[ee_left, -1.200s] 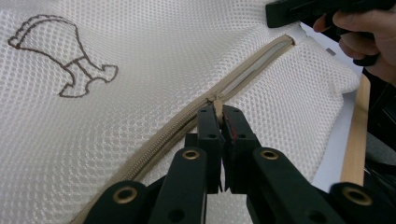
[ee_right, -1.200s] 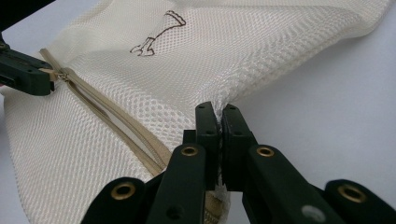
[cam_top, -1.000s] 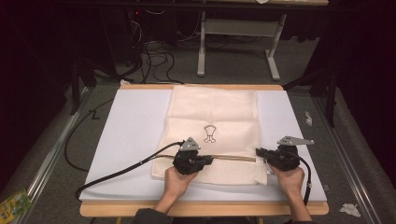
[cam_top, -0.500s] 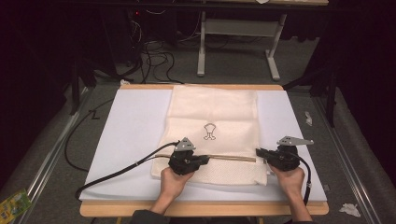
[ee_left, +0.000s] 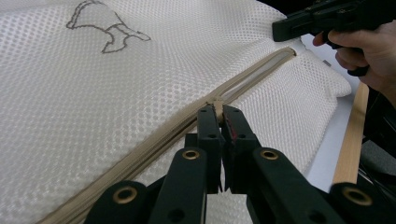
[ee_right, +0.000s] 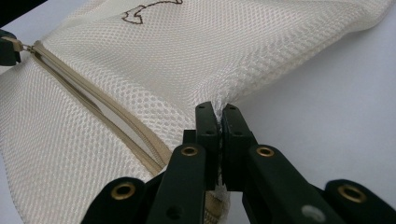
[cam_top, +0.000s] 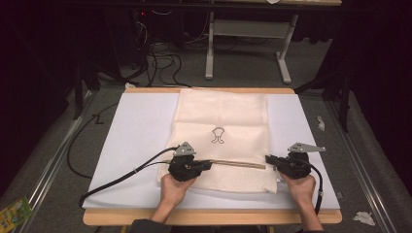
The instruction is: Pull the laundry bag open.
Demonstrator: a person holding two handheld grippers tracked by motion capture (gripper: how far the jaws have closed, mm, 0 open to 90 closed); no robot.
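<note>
A cream mesh bag (cam_top: 221,116) with a small dark logo lies flat on the white mat (cam_top: 136,131). A tan zipper (cam_top: 238,164) runs across the bag near its front edge. My left gripper (cam_top: 209,164) is shut on the zipper pull (ee_left: 216,103), and its jaws (ee_left: 219,112) pinch the pull from both sides. From the pull toward the right end the zipper stands parted. My right gripper (cam_top: 268,158) is shut on the bag's mesh edge (ee_right: 218,105) at the zipper's right end. In the left gripper view the right gripper (ee_left: 280,29) shows farther off.
The mat covers a wooden table whose front edge (cam_top: 209,217) lies near the person. A black cable (cam_top: 121,175) trails left from the left gripper. On the floor lie a green packet (cam_top: 14,211) and paper scraps (cam_top: 362,217). A metal desk frame (cam_top: 248,29) stands behind.
My left gripper has slid to the left along the zipper with the pull in its jaws, so the parted stretch is longer. The right gripper has held still.
</note>
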